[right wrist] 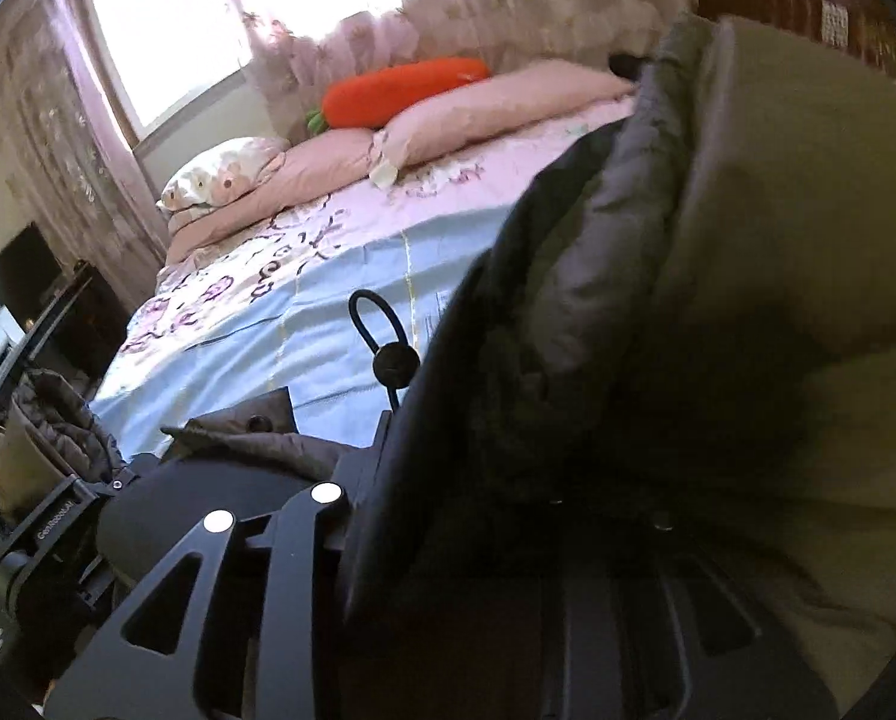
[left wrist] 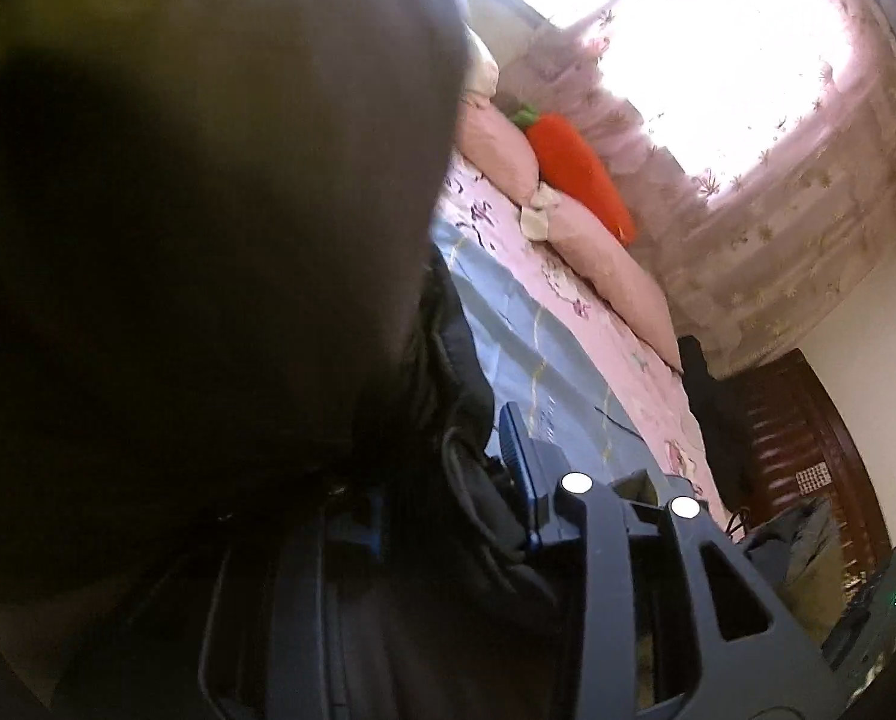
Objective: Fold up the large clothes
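A large padded coat, olive outside with a dark grey quilted lining, fills the left of the left wrist view and the right of the right wrist view. It hangs lifted above the bed. My left gripper is shut on bunched coat fabric; its blue-padded right finger shows, while the other is buried in cloth. My right gripper is shut on the coat's dark edge; only its left finger shows. A black drawstring with toggle dangles over the sheet.
The bed has a light blue and pink flowered cover, pink pillows and an orange carrot plush under a bright curtained window. Dark wooden furniture and a pile of clothes stand beside the bed. A flap of the coat lies at the bed's near edge.
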`<act>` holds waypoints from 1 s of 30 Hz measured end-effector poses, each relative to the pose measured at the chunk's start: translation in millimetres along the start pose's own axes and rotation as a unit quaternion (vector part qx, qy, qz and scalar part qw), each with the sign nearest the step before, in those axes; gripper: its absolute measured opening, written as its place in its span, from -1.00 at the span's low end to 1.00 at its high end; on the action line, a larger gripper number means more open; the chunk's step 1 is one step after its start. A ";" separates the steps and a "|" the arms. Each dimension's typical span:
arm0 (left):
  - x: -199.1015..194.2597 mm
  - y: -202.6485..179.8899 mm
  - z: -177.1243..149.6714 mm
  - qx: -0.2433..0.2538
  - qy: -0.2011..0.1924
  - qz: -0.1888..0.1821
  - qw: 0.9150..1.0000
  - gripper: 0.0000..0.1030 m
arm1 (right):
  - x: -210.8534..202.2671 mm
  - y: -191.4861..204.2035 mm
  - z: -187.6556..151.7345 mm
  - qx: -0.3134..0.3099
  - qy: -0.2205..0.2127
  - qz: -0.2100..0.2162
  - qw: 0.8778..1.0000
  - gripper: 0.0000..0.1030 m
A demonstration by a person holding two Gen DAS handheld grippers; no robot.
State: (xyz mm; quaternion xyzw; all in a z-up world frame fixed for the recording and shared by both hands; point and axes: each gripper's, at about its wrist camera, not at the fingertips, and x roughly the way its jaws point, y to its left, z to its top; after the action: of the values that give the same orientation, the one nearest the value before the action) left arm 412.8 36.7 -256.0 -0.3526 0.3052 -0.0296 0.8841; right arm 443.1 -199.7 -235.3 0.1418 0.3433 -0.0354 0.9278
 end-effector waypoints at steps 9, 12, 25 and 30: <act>-10.6 3.1 -14.0 0.028 -0.023 -0.018 0.999 -0.27 | -4.0 -18.8 -21.1 0.016 -0.041 0.027 0.999 -0.45; -5.7 -0.6 -12.2 0.034 -0.026 -0.018 0.999 -0.21 | -9.0 -21.7 -25.4 0.015 -0.048 0.029 0.998 -0.45; -9.6 -20.2 -12.8 0.088 -0.020 -0.056 0.994 0.96 | -24.6 -35.0 -27.5 0.029 -0.064 0.077 0.995 -0.14; -53.7 -58.6 -7.7 0.218 -0.019 -0.039 0.975 0.96 | -75.9 -24.5 -15.2 -0.030 -0.089 0.069 0.993 0.97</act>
State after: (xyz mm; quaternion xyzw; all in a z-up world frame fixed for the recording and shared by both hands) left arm 374.4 2.5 -194.9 -0.1630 0.2603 -0.1228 0.9437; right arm 371.8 -221.2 -203.0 0.1334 0.2501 0.0272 0.9586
